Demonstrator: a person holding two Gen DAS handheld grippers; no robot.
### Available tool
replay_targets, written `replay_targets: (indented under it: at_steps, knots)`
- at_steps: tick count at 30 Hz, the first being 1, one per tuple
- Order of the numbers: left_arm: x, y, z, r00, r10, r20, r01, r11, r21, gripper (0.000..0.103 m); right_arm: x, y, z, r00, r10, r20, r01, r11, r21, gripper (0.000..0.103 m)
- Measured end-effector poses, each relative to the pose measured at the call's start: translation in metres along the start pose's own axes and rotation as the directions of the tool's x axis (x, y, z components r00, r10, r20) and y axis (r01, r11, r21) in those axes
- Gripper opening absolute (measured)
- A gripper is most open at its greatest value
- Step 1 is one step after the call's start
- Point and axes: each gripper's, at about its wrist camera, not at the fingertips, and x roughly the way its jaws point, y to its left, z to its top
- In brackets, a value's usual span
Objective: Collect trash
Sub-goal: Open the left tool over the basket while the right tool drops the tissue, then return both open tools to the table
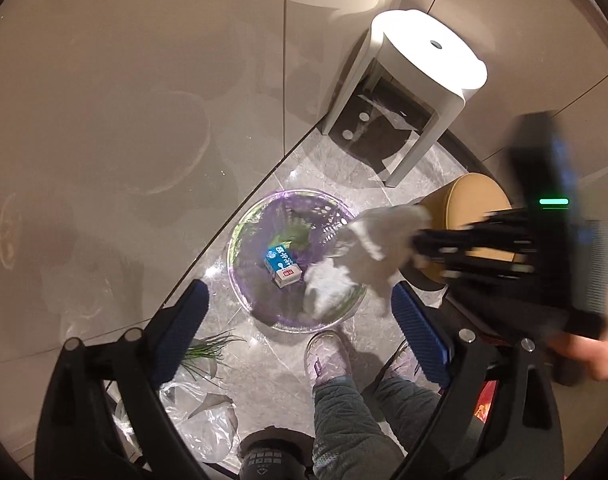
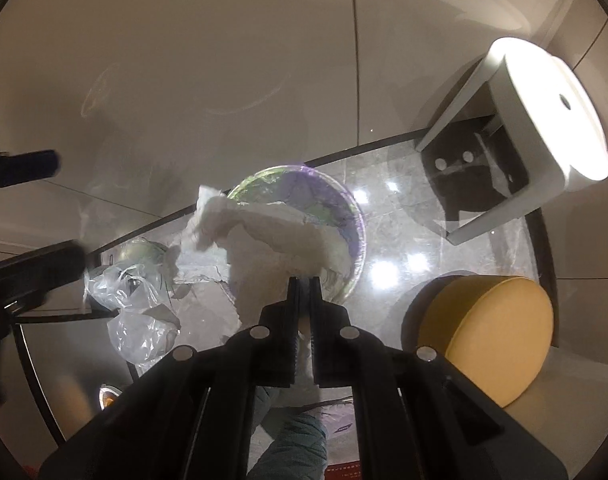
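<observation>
A round bin lined with a purple bag stands on the grey floor, with a blue and white carton lying in it. My left gripper hangs open above the bin's near rim, its blue pads wide apart with nothing between them. My right gripper comes in from the right, blurred and shut on a crumpled white tissue over the bin's right side. In the right wrist view the right gripper pinches the tissue, which covers much of the bin.
A white stool stands beyond the bin and a round yellow stool to its right. A clear plastic bag and green leaves lie on the floor at the near left. The person's shoes stand just before the bin.
</observation>
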Motion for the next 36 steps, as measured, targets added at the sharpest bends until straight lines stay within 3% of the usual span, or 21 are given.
replay_targets:
  at_steps: [7,9,10,11,13,16,20,23,26,28,30,33,36]
  knots:
    - [0.000,0.004,-0.008,0.999,0.036,-0.001,-0.036,0.999,-0.034,0.089,0.144,0.011,0.018,0.992,0.028,-0.120,-0.026,0.999,0.021,0.008]
    - [0.000,0.003,-0.007,0.999,0.043,0.001,-0.043,0.998,-0.037,0.089,0.173,0.015,0.021,0.984,0.021,-0.175,-0.016,0.999,0.033,0.030]
    - [-0.002,0.002,-0.008,0.999,0.046,0.005,-0.046,0.998,-0.037,0.089,0.182,0.016,0.023,0.980,0.008,-0.198,0.001,0.999,0.045,0.060]
    - [-0.004,0.000,-0.007,0.999,0.048,0.008,-0.048,0.998,-0.036,0.089,0.181,0.018,0.024,0.981,-0.011,-0.194,0.021,0.999,0.048,0.070]
    - [-0.012,-0.004,-0.004,0.999,0.052,0.016,-0.052,0.998,-0.024,0.089,0.163,0.019,0.024,0.985,-0.018,-0.170,0.028,0.998,0.058,0.075]
    - [-0.035,-0.013,0.001,0.998,0.044,0.038,-0.044,0.999,0.004,0.089,0.107,0.010,0.019,0.997,-0.015,-0.071,0.021,0.995,0.093,0.082]
    - [-0.083,-0.035,0.012,0.996,0.016,0.083,-0.020,0.998,0.053,0.089,-0.007,-0.013,-0.001,0.995,-0.056,0.082,0.041,0.984,0.173,0.082]
    - [-0.128,-0.061,0.020,0.992,-0.014,0.129,0.000,0.994,0.107,0.089,-0.113,-0.028,-0.030,0.971,-0.134,0.196,0.079,0.961,0.265,0.083]
    - [-0.178,-0.094,0.028,0.983,-0.027,0.184,-0.008,0.983,0.184,0.089,-0.218,-0.037,-0.071,0.918,-0.267,0.294,0.155,0.922,0.356,0.094]
    - [-0.210,-0.122,0.032,0.975,-0.057,0.217,0.002,0.969,0.246,0.089,-0.288,-0.039,-0.107,0.858,-0.378,0.349,0.220,0.883,0.415,0.101]
    - [-0.240,-0.152,0.036,0.965,-0.102,0.243,0.023,0.951,0.308,0.089,-0.352,-0.041,-0.145,0.788,-0.486,0.378,0.283,0.832,0.478,0.101]
    - [-0.282,-0.206,0.034,0.943,-0.191,0.273,0.061,0.904,0.423,0.089,-0.430,-0.045,-0.203,0.695,-0.607,0.386,0.327,0.745,0.582,0.101]
    - [-0.314,-0.266,0.028,0.914,-0.288,0.285,0.088,0.828,0.554,0.092,-0.493,-0.053,-0.270,0.599,-0.708,0.373,0.312,0.636,0.706,0.101]
